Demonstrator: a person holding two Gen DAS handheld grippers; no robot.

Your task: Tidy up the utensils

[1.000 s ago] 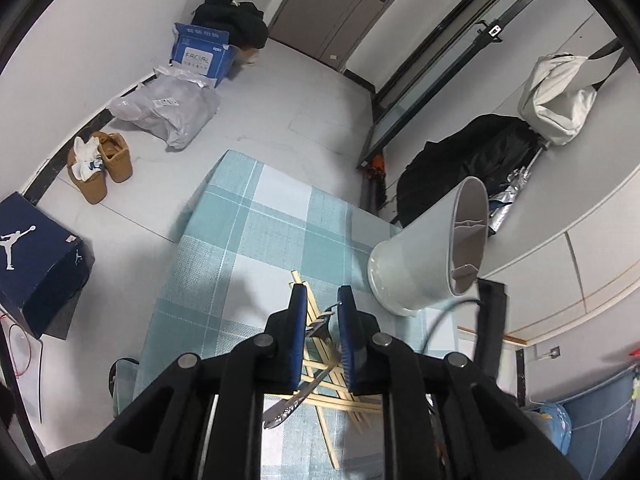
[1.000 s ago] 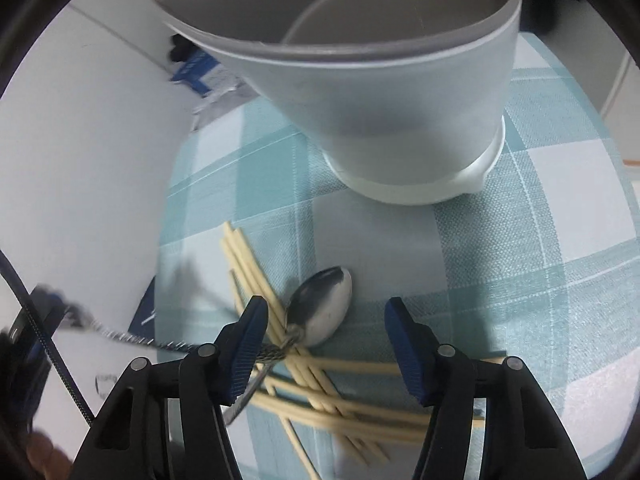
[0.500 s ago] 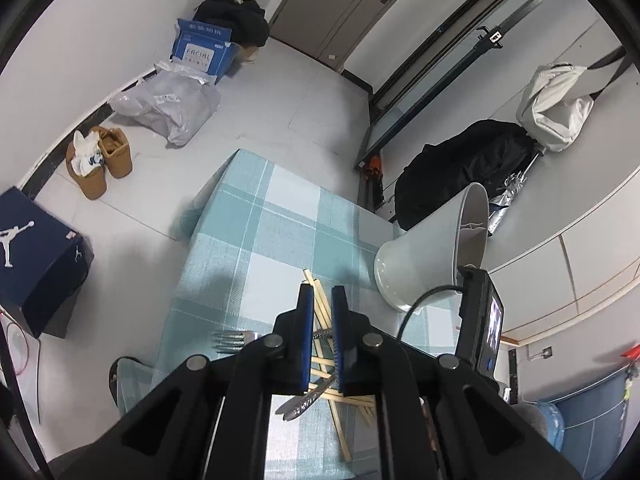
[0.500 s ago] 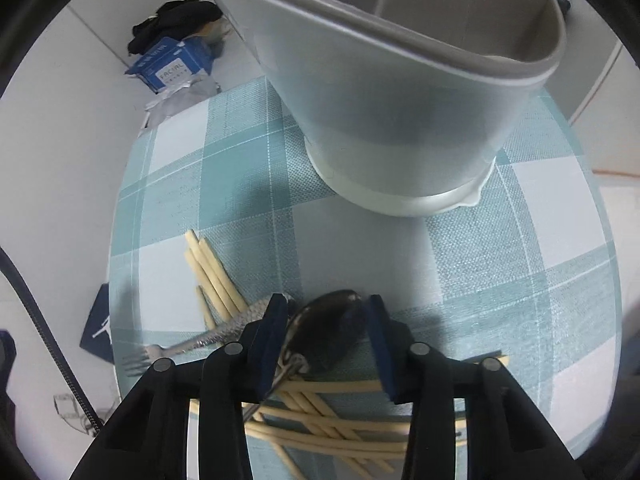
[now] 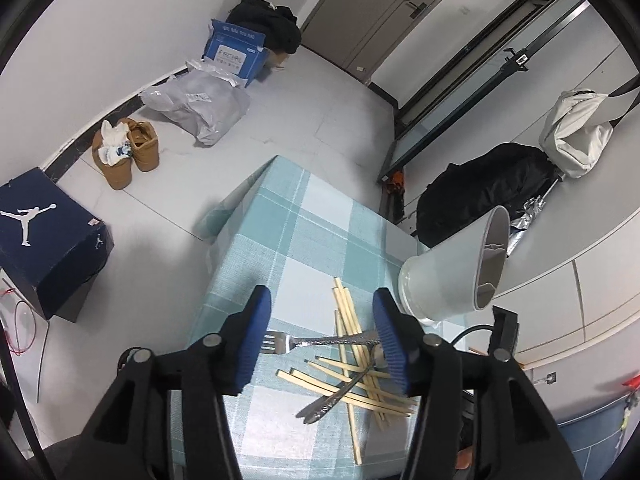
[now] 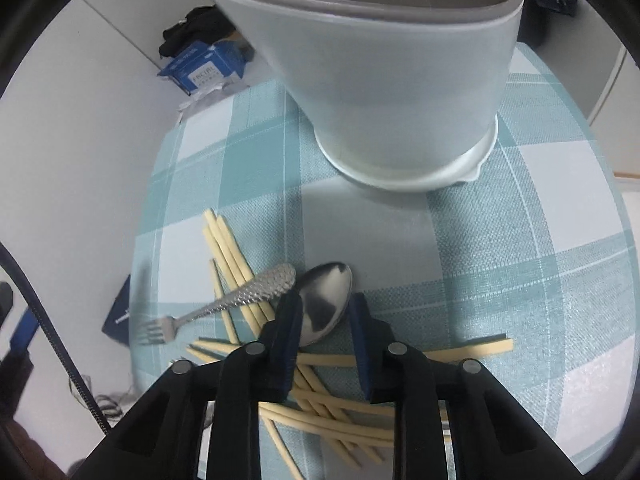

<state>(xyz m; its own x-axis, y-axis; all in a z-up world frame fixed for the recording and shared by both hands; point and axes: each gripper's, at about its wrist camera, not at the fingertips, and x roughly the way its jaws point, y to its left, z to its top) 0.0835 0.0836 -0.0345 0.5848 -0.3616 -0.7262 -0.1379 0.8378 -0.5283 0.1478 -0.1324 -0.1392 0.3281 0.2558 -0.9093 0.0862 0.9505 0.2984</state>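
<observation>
Spoon (image 6: 326, 300) bowl sits between the fingers of my right hand-held gripper (image 6: 322, 316), whose jaws have just been closing; the pads look pressed against its sides, so I judge it grasped, though it is not yet lifted off the tabletop (image 6: 520, 264). My left hand-held gripper (image 5: 320, 332) was clamped on the fork's handle half a second ago and its jaws have just been opening; now it is released, and the fork (image 5: 316, 340) lies flat across the chopsticks, tines toward the left finger, handle toward the right one. That reads to me as a set-down of the fork, with the spoon the next piece bound for the holder.

Count: one fork, one spoon, and a crossed heap of pale chopsticks (image 6: 240, 264), roughly ten, overlapping too much for an exact tally. One white utensil holder (image 6: 400, 92) stands just beyond the pile, its inside divided and seemingly empty.
</observation>
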